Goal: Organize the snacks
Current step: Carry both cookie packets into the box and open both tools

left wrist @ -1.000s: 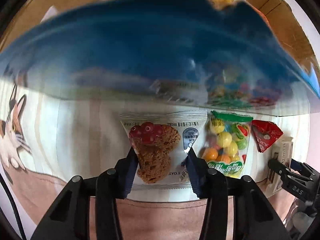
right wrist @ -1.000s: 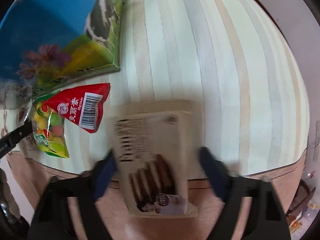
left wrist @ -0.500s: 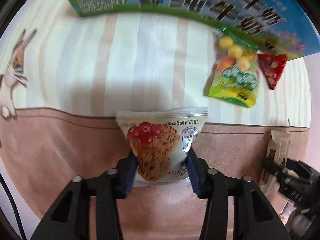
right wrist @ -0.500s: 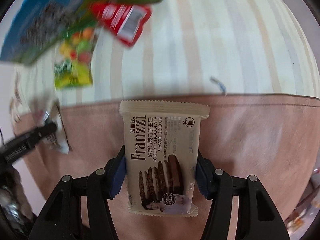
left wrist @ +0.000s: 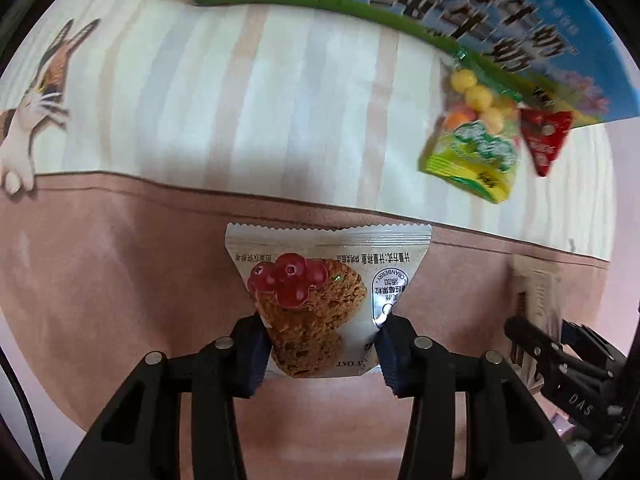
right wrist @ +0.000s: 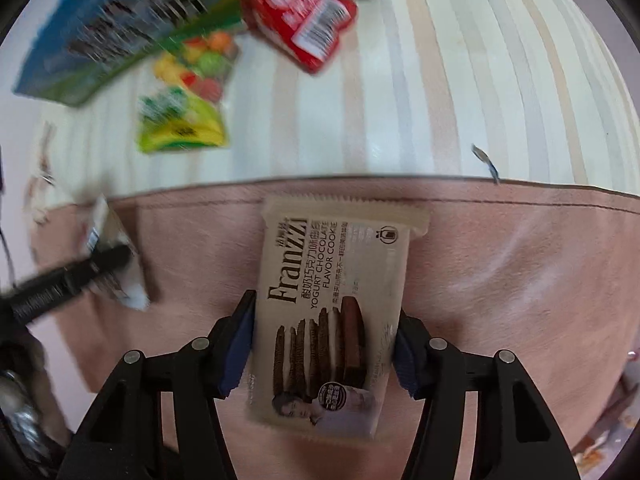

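Glossy crimped oat-cookie packet [left wrist: 320,300] (perhaps foil), pinched.

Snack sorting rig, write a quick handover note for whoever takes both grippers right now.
Left gripper: jaws shut on the white cranberry oat cookie packet, above the pink cloth border.
Right gripper: jaws shut on the beige Franzzi chocolate cookie packet.
On the striped cloth: yellow-green candy bag and red triangular packet, beside the blue-green box.
Done: both packets held. Left: place them, sort the rest.
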Available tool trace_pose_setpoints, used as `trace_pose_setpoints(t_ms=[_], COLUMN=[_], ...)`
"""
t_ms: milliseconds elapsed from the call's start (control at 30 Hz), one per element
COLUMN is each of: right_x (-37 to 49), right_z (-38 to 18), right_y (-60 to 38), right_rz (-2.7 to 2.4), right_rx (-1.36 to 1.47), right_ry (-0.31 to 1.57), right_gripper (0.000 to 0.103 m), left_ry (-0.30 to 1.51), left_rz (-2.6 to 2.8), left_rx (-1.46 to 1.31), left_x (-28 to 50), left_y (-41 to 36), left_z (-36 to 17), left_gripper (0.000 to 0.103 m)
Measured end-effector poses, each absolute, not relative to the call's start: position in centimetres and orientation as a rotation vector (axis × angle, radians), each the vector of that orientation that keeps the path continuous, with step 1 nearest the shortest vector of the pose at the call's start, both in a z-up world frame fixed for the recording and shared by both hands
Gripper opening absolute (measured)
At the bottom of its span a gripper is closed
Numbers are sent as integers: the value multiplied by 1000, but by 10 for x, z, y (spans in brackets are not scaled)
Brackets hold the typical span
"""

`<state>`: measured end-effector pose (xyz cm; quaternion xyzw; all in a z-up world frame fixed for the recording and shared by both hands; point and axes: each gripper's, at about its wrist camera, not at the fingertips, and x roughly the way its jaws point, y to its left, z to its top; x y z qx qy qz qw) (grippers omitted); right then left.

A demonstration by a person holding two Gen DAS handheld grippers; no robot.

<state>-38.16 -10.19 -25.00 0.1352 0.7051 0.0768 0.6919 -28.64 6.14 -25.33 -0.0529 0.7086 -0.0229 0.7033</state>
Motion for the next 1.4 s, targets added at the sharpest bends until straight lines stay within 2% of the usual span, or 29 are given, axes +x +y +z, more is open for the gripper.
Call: trace_pose_setpoints(t_ms=[200, 433, 667, 933, 1267, 1333, 1367, 1400], right_x=[-352, -296, -206, -105, 9, 21, 28, 31], right_z=[-182, -93, -46, -68, -154, -160, -161, -160], right_y=[-98, -126, -125, -132, -146, -149, -151, -152], right_rz=[296, 398, 394, 340, 231, 213, 195, 185], right_rx=[392, 427, 334, 257, 208, 224, 223, 225], right_ry=[1452, 1294, 1191, 1252, 1547, 1562, 1555, 1545], right_gripper=[62, 62, 62, 62, 63, 72, 85, 92], left_ry=[1485, 1377, 1293, 1363, 1507, 1529, 1524, 1518], left_rz=[-112, -211, -196, -68, 23, 19, 14, 8], left_rx=[-180, -254, -187, -62, -12, -36, -35, -28], left_x=[-290, -242, -150, -75, -33, -29, -28, -27], left_y=[64, 73, 57, 70, 76, 77, 76, 75], left_z=[-181, -92, -60, -89, -151, -159, -160, -161], left_gripper=[42, 42, 42, 42, 43, 43, 43, 44])
